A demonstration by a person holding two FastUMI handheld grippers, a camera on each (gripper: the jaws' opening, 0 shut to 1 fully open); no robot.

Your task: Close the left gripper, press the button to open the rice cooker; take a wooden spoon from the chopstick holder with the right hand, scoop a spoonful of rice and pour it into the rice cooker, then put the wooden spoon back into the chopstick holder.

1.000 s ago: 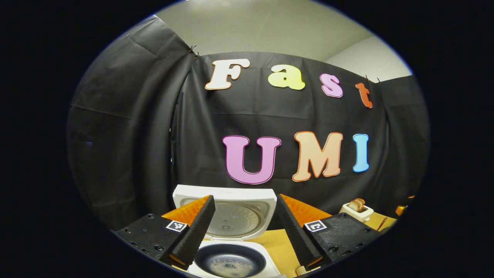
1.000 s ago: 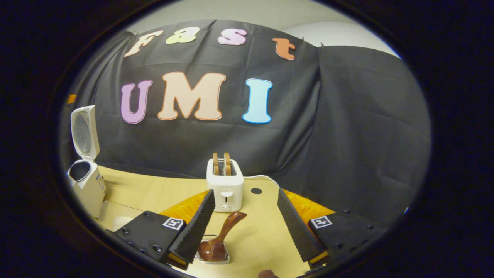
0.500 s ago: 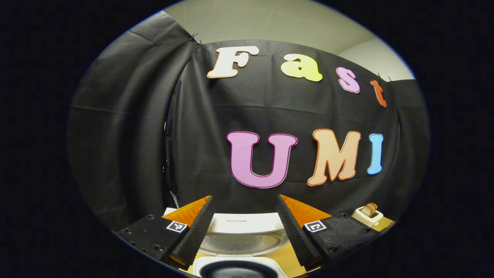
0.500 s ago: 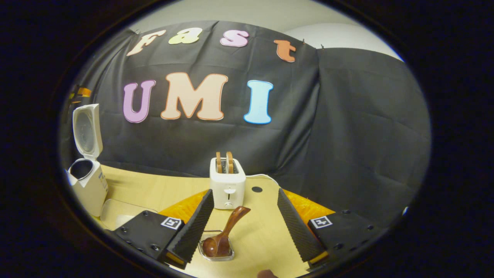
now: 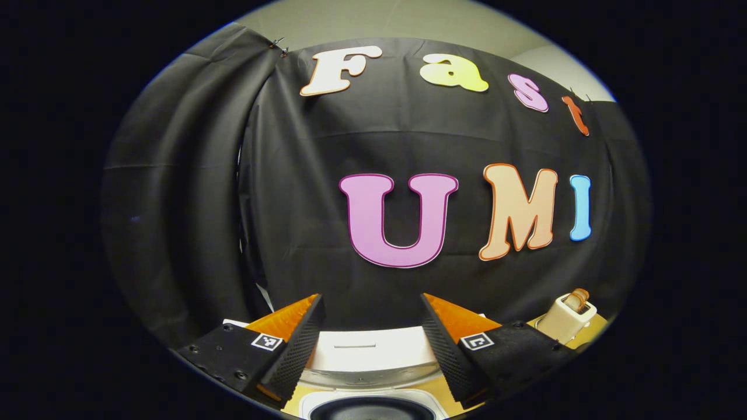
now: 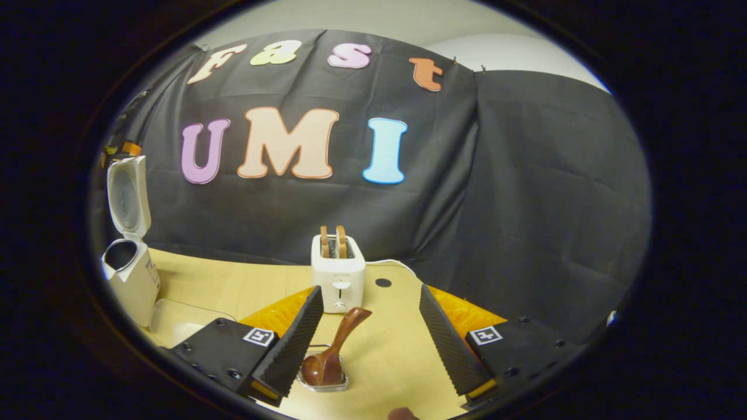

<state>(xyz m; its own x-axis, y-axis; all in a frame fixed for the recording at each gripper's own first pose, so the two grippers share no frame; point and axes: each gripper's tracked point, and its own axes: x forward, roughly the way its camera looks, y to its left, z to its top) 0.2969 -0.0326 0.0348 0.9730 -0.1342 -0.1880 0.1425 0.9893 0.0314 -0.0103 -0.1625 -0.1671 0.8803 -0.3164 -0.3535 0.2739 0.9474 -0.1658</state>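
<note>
The white rice cooker [image 6: 131, 280] stands at the table's left with its lid [image 6: 125, 195] swung up and the dark pot showing. In the left gripper view my left gripper [image 5: 371, 297] is open and hangs just above the cooker's raised lid [image 5: 365, 350], with the pot rim [image 5: 373, 408] below. My right gripper [image 6: 370, 289] is open and holds nothing. The wooden spoon [image 6: 335, 350] leans in the small clear chopstick holder [image 6: 324, 382], bowl down and handle up to the right, between the right gripper's fingers and close to the left one.
A white toaster [image 6: 338, 274] with two slices stands mid-table behind the spoon, and shows as the toaster [image 5: 566, 318] at the right. A clear shallow container [image 6: 172, 315] lies right of the cooker. A brown rounded thing [image 6: 402, 414] pokes in at the bottom edge.
The left gripper has moved in closer over the cooker and tipped up, so the pot has slid to the bottom edge. The right gripper has barely shifted; the spoon stays in its holder.
</note>
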